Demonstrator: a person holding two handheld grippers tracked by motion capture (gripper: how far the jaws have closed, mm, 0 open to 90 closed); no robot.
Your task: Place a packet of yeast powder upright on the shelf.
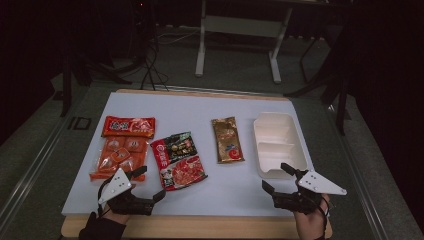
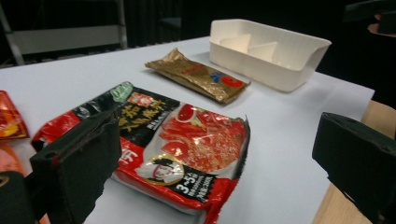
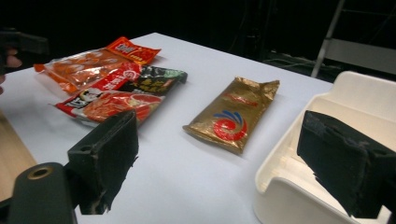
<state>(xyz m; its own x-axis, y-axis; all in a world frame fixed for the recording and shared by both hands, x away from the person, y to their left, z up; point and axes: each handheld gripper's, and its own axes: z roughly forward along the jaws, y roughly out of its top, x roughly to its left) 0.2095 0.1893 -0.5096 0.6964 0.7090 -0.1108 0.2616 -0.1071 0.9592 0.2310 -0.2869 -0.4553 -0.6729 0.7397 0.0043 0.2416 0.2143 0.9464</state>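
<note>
Two claws sit low in the high view, both with jaws apart and nothing between them. My left claw [image 1: 147, 185] is at the lower left of the frame, its tips just below the red noodle packet [image 1: 178, 161], close to that packet's near edge; I cannot tell whether they touch it. In the left gripper view that red packet [image 2: 187, 144] lies flat at the centre between my two black jaws. My right claw [image 1: 277, 177] is at the lower right, its upper tip at the near edge of the white tray [image 1: 278, 142]. The right gripper view shows one jaw over the tray's near wall [image 3: 299, 196]. A gold packet [image 1: 227, 139] lies flat mid-frame on the white surface [image 1: 175, 105], between the red packet and the tray, apart from both. An orange snack bag [image 1: 121, 147] lies at the left, beside the red packet.
</note>
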